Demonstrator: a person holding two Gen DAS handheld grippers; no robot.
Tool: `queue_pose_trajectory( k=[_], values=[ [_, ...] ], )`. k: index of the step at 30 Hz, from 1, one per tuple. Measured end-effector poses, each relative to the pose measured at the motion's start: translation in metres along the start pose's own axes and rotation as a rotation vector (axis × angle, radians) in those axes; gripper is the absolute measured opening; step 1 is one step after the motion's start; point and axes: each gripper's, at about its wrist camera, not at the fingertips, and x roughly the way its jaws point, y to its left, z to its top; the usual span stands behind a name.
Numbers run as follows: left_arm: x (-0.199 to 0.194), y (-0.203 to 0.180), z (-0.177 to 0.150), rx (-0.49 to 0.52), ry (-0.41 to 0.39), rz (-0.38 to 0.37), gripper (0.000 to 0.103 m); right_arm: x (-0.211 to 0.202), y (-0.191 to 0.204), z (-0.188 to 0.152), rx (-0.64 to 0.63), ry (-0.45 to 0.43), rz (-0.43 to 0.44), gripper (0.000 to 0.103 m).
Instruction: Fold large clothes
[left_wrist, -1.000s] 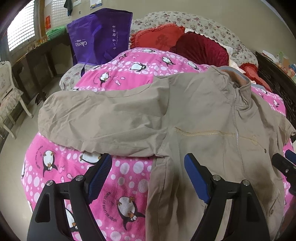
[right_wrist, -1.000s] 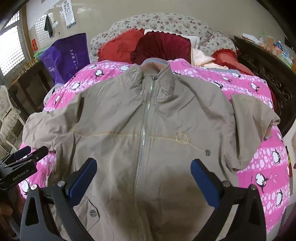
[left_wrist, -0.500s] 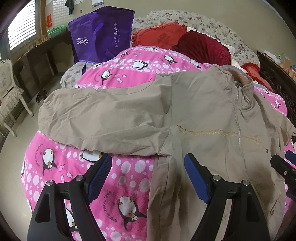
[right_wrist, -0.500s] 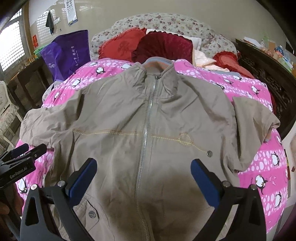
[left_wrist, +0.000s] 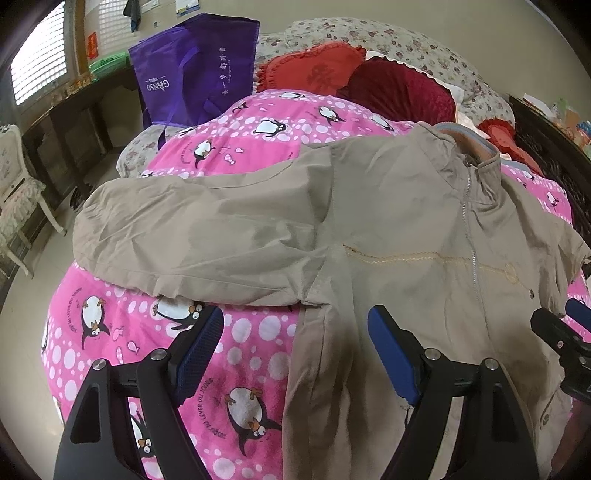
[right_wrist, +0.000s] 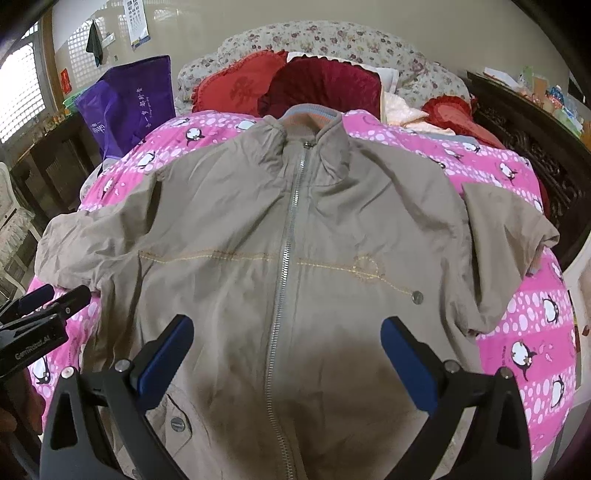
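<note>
**Khaki jacket spread on the bed, both tools released**

A khaki zip jacket lies front-up and zipped on the pink penguin-print bed cover, collar toward the red cushions. The left tool hovers over the jacket's side edge below one sleeve, fingers spread, gripping nothing. The right tool hangs above the lower front, straddling the zipper, likewise released.

A bed with pink penguin cover carries a spread khaki jacket and red cushions
</note>
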Motion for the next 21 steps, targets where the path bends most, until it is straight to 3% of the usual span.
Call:
queue_pose_trajectory(
  k=[21],
  values=[
    [0.0,-0.022,0.004,0.009,0.006,-0.028,0.071,0.001,-0.018,-0.002,0.058,0.0,-0.045,0.103]
  ],
)
